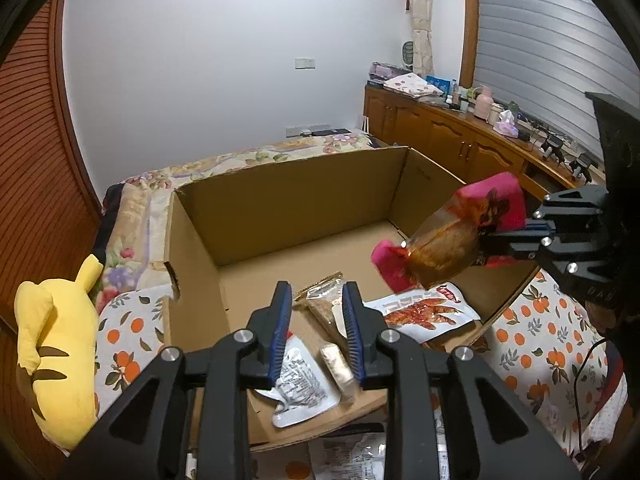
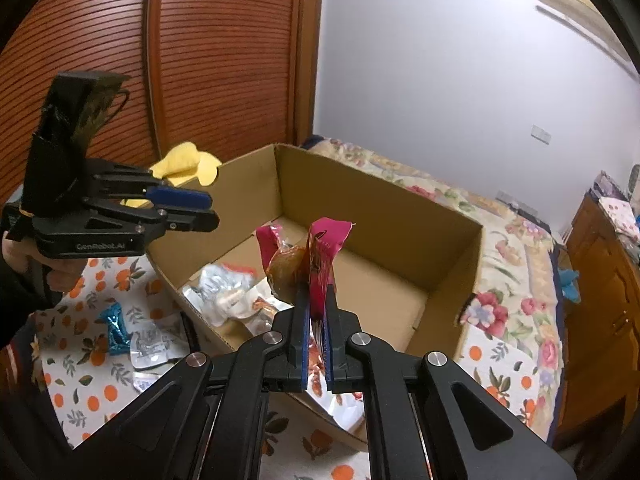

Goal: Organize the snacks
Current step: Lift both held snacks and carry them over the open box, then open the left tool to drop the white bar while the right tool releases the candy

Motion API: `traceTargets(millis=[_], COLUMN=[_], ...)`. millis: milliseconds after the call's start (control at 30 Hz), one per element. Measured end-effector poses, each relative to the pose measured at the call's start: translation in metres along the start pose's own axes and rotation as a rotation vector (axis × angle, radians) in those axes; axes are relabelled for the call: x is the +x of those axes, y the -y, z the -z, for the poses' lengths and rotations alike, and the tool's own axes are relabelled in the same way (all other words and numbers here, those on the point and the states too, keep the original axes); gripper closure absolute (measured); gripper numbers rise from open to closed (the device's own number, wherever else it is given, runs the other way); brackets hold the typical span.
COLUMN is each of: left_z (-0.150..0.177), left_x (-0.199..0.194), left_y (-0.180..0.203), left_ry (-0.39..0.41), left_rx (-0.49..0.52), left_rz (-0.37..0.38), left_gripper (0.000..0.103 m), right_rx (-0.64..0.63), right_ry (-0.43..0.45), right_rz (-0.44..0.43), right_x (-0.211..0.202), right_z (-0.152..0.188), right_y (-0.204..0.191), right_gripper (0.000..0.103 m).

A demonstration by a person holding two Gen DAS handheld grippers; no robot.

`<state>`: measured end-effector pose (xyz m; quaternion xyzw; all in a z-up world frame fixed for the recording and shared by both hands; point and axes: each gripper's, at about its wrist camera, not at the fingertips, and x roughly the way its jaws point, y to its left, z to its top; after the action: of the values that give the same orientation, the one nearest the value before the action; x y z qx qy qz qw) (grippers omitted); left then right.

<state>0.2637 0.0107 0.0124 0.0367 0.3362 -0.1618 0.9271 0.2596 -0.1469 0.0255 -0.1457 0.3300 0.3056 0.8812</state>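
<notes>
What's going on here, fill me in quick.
A person is sorting snacks into a cardboard box on a bed. The right gripper is shut on a pink snack packet and holds it above the open box. The left gripper is open and empty, hovering over the near end of the box, where a few packets already lie. More snacks, including a blue wrapper, sit on the bedspread outside the box.
</notes>
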Motion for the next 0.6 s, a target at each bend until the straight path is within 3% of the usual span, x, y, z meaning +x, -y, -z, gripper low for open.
traceTargets(millis=[333,600], left_z=[0.003,0.005], left_x=[-0.004,-0.005], left_y=[-0.014,-0.017], left_ry=[0.032,0.033], left_rx=[-0.031,-0.038], left_rz=[-0.039,-0.057], left_gripper=[0.057,0.054], right_rx=[-0.032,-0.022], right_ry=[-0.072,-0.105], right_rz=[-0.013,-0.014], right_x=[0.03,0.041], right_z=[-0.009,-0.008], right_y=[-0.01,-0.007], right_gripper=[0.1,0.1])
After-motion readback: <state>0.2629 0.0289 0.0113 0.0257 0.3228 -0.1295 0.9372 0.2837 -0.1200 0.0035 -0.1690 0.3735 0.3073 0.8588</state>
